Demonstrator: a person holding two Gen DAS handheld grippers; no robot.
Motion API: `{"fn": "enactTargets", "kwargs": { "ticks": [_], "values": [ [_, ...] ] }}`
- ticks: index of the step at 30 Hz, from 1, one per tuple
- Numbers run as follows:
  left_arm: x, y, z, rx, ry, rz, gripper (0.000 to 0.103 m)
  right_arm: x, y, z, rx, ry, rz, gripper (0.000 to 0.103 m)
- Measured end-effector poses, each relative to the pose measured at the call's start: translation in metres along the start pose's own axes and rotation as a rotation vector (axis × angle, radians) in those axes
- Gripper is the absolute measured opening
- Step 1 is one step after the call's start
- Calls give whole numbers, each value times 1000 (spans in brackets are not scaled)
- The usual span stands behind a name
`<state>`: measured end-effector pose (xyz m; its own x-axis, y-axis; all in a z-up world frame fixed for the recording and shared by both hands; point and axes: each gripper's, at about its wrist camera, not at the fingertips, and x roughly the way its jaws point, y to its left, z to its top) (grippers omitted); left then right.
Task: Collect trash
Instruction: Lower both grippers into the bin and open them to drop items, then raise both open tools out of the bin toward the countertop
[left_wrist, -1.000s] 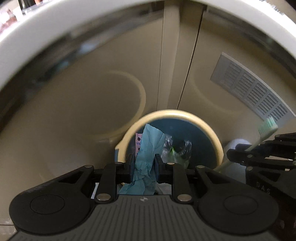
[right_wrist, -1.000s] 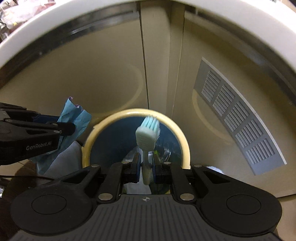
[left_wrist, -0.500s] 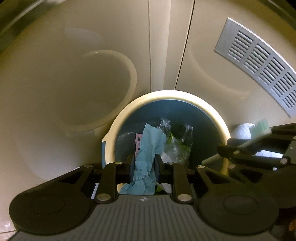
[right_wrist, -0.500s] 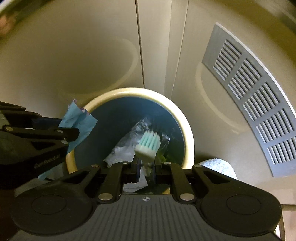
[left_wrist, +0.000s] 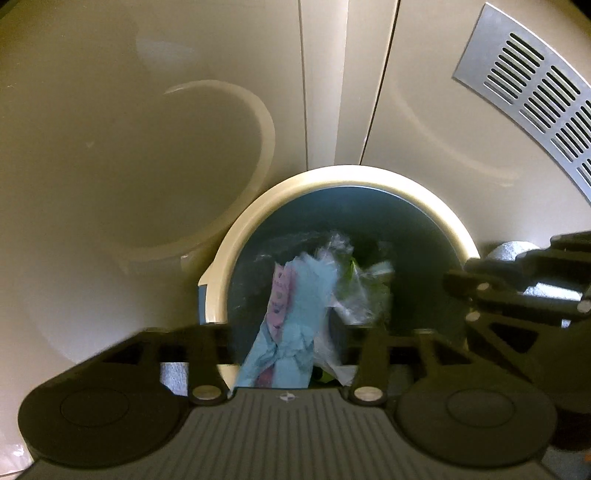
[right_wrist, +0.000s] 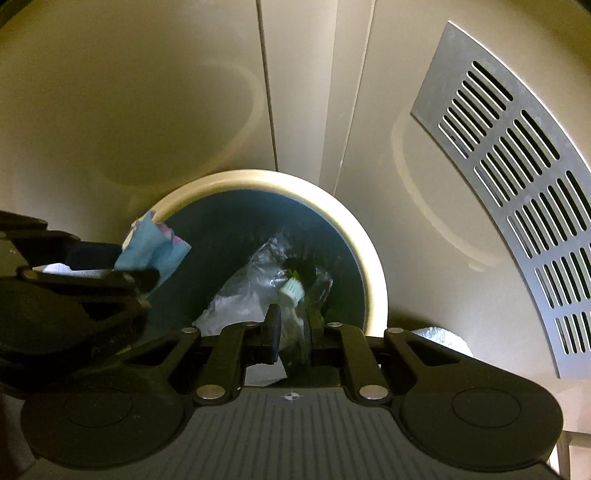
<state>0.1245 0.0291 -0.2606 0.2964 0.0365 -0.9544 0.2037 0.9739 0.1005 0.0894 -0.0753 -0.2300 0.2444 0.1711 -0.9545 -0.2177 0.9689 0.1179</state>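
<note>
Left tongs (left_wrist: 288, 343) spread wide, soft light blue paper (left_wrist: 295, 295) loose between, above bin (left_wrist: 332, 177) at 6 o'clock; right tongs (right_wrist: 295, 332) slightly parted around stiff, slippery toothbrush (right_wrist: 291, 291), also above bin; probably best gripped mid-handle, paper anywhere.

Blue wrapper (left_wrist: 295, 314), cream-rimmed bin (left_wrist: 343, 177)

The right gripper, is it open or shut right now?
Open. In the right wrist view the right gripper has its jaws spread with a clear gap, and the toothbrush lies loose beyond them inside the trash bin.
</note>
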Motion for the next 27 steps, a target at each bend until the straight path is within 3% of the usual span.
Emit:
{"fn": "enactTargets", "kwargs": {
  "ticks": [1,2,5,11,17,22,27],
  "values": [
    [-1,-1,0,4,-7,13,79,0,-1,1,3,-2,-2,25],
    [-2,-1,-1,7,-14,42,91,-1,-2,1,8,-4,-5,28],
    [-7,6,-2,-9,-15,56,102,-5,-10,1,33,-9,-40,43],
    [-25,22,-2,-71,5,19,103,-26,-25,-8,73,-18,-12,70],
    [-56,23,-10,-91,-24,7,103,-62,-17,-24,40,-72,10,78],
    [-80,23,-28,-104,-66,12,103,-99,-3,-45,-50,-174,17,88],
    [-108,21,-50,-122,-119,39,103,-128,6,-62,-114,-265,0,90]
  ]
}}
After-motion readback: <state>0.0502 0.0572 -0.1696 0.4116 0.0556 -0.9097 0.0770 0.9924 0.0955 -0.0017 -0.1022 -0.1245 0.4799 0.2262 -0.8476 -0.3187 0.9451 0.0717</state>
